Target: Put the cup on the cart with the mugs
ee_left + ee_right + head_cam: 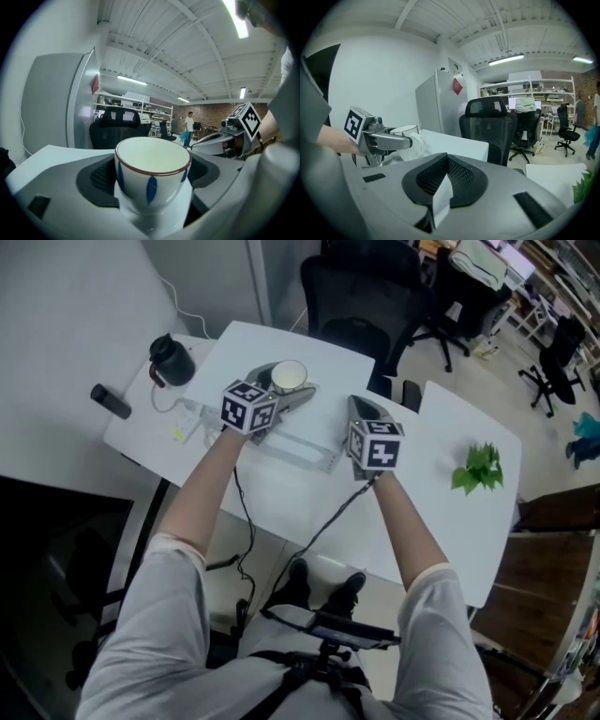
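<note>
Cup (152,173) of white ceramic, with blue strokes and a reddish-brown rim, stands upright between the jaws of the left gripper (292,390). The gripper's dark ribbed pads close against its two sides, a hold that looks meant to keep the mouth level for carrying. The cup appears to hang just above the white worktop (314,345) rather than rest on it, though its underside is not clearly shown. To the left gripper's right and a little apart, the right gripper (361,409) points the same way with its jaws together on nothing, probably idle as a spare. Off to the left gripper's left, a black jug (171,359) sits on the worktop. Well to the right gripper's right is a small green plant (478,468). Farther ahead of both grippers stand black office chairs (487,123). No cart and no mugs appear in any view, so the cup's destination must lie elsewhere and the carry seems barely begun.
</note>
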`<act>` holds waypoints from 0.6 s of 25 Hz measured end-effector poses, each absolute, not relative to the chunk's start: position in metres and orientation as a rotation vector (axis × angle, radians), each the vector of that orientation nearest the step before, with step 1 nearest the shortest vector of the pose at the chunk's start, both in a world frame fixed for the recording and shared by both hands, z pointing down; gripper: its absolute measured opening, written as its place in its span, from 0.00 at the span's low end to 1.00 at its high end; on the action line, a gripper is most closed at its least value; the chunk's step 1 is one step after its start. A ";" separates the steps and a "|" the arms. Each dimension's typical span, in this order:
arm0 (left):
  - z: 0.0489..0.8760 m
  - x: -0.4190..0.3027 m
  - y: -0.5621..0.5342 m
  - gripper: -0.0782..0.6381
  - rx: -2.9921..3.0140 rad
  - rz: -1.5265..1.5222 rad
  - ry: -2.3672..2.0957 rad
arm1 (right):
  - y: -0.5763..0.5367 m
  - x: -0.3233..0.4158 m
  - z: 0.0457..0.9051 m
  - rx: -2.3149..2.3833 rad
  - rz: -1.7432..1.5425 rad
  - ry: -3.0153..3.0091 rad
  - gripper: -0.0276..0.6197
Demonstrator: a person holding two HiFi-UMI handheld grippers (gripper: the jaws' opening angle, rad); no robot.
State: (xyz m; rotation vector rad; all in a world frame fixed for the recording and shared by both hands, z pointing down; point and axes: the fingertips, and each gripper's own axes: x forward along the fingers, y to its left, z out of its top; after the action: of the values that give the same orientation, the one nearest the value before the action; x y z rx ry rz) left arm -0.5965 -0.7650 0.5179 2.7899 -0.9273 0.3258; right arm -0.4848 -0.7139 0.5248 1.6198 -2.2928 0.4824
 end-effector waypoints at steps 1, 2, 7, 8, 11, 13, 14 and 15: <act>0.519 -0.597 -0.765 0.69 2.795 0.323 -0.938 | -0.714 -0.484 0.526 1.622 0.485 -2.292 0.05; 0.519 -0.597 -0.765 0.69 2.801 0.320 -0.945 | -0.714 -0.484 0.527 1.621 0.485 -2.293 0.05; 0.517 -0.598 -0.767 0.69 2.809 0.320 -0.966 | -0.711 -0.480 0.525 1.620 0.470 -2.283 0.05; 0.517 -0.600 -0.768 0.69 2.804 0.316 -0.979 | -0.712 -0.480 0.524 1.620 0.468 -2.282 0.05; 0.516 -0.603 -0.770 0.69 2.796 0.308 -1.015 | -0.711 -0.478 0.524 1.618 0.462 -2.283 0.05; 0.515 -0.603 -0.769 0.69 2.802 0.321 -1.021 | -0.710 -0.476 0.523 1.617 0.453 -2.280 0.05; 0.515 -0.602 -0.768 0.69 2.809 0.333 -1.019 | -0.709 -0.475 0.522 1.618 0.448 -2.277 0.05; 0.513 -0.600 -0.766 0.69 2.817 0.345 -1.016 | -0.708 -0.474 0.522 1.618 0.447 -2.274 0.05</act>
State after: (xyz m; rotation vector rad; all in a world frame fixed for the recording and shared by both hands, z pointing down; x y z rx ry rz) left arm -0.6001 -0.7656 0.5131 2.8167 -1.0164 0.3446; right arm -0.4737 -0.7076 0.5223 1.6182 -2.2741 0.4466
